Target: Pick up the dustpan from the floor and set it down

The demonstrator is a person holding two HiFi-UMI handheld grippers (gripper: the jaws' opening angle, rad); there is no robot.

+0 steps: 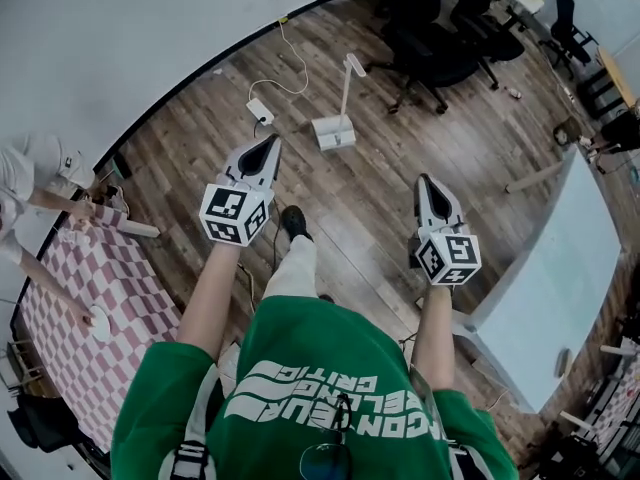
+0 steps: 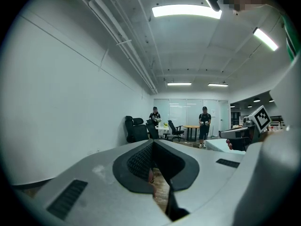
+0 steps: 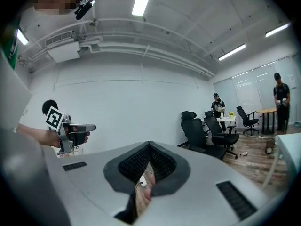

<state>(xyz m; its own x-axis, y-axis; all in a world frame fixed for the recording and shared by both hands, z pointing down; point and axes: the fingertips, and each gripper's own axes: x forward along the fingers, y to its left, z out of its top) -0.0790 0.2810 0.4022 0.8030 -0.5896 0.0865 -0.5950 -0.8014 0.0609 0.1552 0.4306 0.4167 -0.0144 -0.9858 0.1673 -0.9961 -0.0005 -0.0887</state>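
A white dustpan point(image 1: 335, 131) stands on the wood floor with its long handle upright, ahead of me in the head view. My left gripper point(image 1: 270, 145) is held at about waist height, its jaws closed to a point and aimed toward the dustpan, with floor between them. My right gripper point(image 1: 424, 181) hangs to the right, also shut and empty. In the left gripper view the jaws point(image 2: 153, 144) meet with nothing held. The right gripper view shows its jaws point(image 3: 149, 145) closed the same way. The dustpan does not show clearly in either gripper view.
A white adapter with a cable point(image 1: 260, 110) lies left of the dustpan. A checkered table point(image 1: 60, 328) with a person point(image 1: 30, 178) beside it is at the left. Black office chairs point(image 1: 440, 38) stand behind, and a pale table point(image 1: 560, 278) is at the right.
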